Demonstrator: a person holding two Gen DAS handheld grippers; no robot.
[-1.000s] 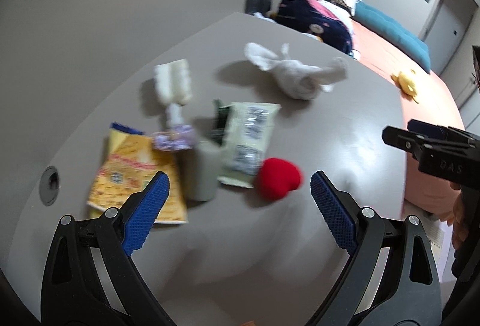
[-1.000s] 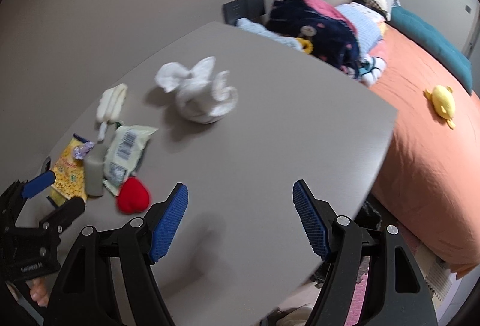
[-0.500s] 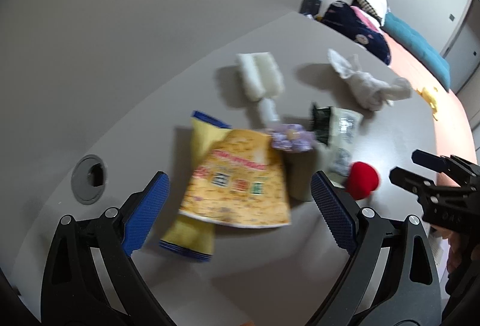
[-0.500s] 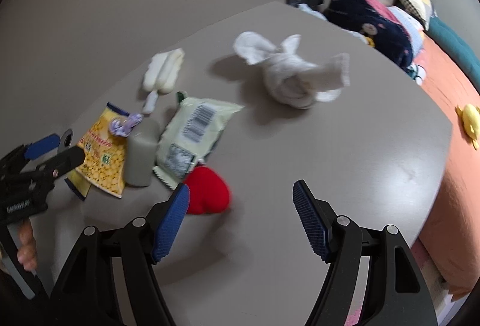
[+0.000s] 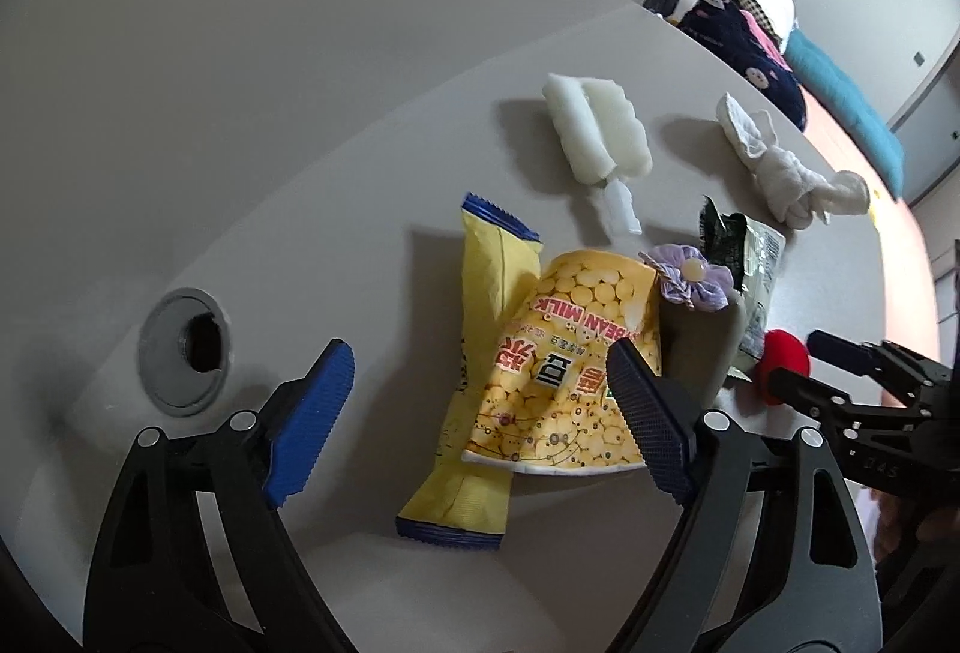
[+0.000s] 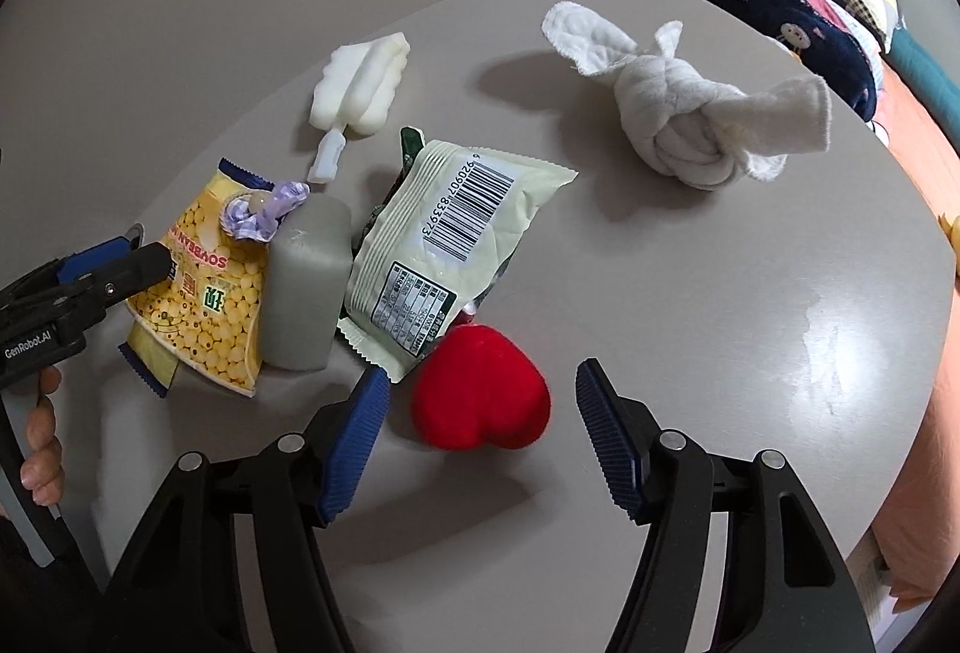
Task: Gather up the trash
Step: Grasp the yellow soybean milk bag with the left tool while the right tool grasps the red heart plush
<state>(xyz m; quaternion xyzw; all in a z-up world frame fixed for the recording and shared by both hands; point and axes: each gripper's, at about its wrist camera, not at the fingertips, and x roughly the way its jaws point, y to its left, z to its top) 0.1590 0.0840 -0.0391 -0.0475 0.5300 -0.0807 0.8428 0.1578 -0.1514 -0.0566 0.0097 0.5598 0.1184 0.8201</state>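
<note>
Grey table (image 6: 690, 305), contents listed from left to right. Cable grommet (image 5: 183, 352) set into the top at the far left edge. Left tool (image 5: 480, 401) — jaws spread wide, nothing between them, held over the yellow soybean-milk pouch (image 5: 564, 371); its right finger overlaps the pouch's right edge in its own view. A second yellow wrapper with blue crimped ends (image 5: 480, 341) lies partly under the pouch. Next, a grey block (image 6: 306, 287) resting against the pouch's right side, with a purple fabric flower (image 6: 261, 212) at its upper end. Behind these, a white foam brush head (image 6: 360, 83) on a short white handle, apart from the pile. Pale green snack wrapper with barcode (image 6: 456, 245), just right of the block, overlapping a dark green wrapper (image 5: 717, 227) beneath it. Red plush heart (image 6: 483, 395) touching the pale wrapper's lower corner — it sits between the fingers of the right tool (image 6: 480, 431), which is wide open and holds nothing. Knotted white cloth (image 6: 690, 113) well apart, farther right. Bed (image 6: 924, 173) with orange cover beyond the table's right edge.
</note>
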